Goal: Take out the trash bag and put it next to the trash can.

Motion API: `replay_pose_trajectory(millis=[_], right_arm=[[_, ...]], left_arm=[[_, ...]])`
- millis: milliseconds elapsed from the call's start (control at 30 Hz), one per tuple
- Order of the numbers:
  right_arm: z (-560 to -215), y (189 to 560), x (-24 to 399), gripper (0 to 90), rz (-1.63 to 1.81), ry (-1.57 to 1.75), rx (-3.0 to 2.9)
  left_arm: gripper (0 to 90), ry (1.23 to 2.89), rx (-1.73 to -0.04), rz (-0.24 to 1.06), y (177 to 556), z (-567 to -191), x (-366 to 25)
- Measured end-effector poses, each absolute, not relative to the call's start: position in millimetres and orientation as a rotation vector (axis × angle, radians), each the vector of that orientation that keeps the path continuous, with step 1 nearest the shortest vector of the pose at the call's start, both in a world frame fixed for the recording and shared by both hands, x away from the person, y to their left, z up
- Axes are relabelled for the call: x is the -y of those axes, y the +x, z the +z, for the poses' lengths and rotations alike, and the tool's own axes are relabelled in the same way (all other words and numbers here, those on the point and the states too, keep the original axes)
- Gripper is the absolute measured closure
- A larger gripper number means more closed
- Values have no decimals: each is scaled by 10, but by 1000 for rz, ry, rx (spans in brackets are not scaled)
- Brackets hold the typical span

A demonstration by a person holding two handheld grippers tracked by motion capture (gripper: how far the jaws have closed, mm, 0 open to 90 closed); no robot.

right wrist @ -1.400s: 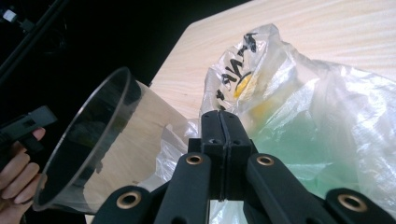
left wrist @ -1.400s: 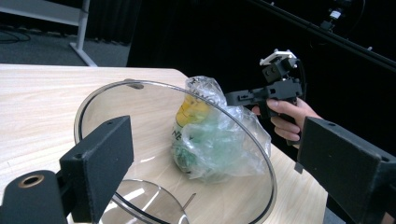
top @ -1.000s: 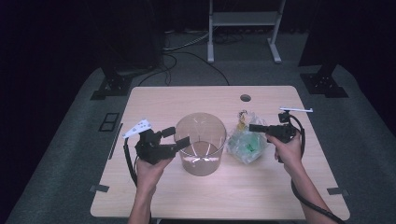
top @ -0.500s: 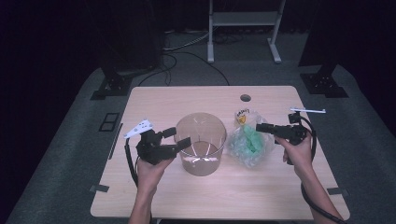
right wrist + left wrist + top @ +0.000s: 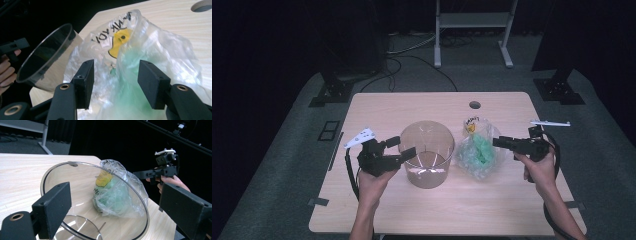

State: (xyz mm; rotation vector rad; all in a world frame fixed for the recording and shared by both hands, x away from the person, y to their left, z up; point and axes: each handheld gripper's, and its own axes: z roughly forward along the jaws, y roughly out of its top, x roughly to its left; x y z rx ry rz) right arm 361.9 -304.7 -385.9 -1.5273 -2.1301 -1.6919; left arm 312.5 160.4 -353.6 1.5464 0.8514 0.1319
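Note:
A clear round plastic container [image 5: 427, 172] stands at the table's middle. My left gripper [image 5: 401, 147] sits at its left rim, jaws wide apart and open. In the left gripper view the container's rim [image 5: 82, 164] curves ahead of that gripper [image 5: 116, 187]. To the container's right lies a clear plastic bag [image 5: 479, 152] with green contents and a yellow printed mark. My right gripper [image 5: 498, 142] is at the bag's right edge. Its jaws have just been opening. In the right gripper view they stand apart [image 5: 116, 63], with the bag [image 5: 155, 42] loose ahead of and between them.
The wooden table [image 5: 412, 107] has a round hole [image 5: 474, 105] near its far edge. Behind it, on the dark floor, are a white metal frame [image 5: 472, 20], cables and black stand bases. The container [image 5: 47, 50] stands close to the bag's left side.
The right gripper has opened, let go of the bag and drawn back to the right. The bag rests on the table. The left gripper has stayed at the container.

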Motion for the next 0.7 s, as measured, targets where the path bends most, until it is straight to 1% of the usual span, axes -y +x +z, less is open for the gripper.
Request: replay_pose_trajectory(millis=[333,700], right_arm=[[-3927,3441,3241,468,-1710,-1561,2115],[-4077,3303,3385,468,-1742,-1587,2064]], left_arm=[[93,1548,-852,131,3126,-3536,-1597],[92,1547,-853,132,3125,-3535,-1615]])
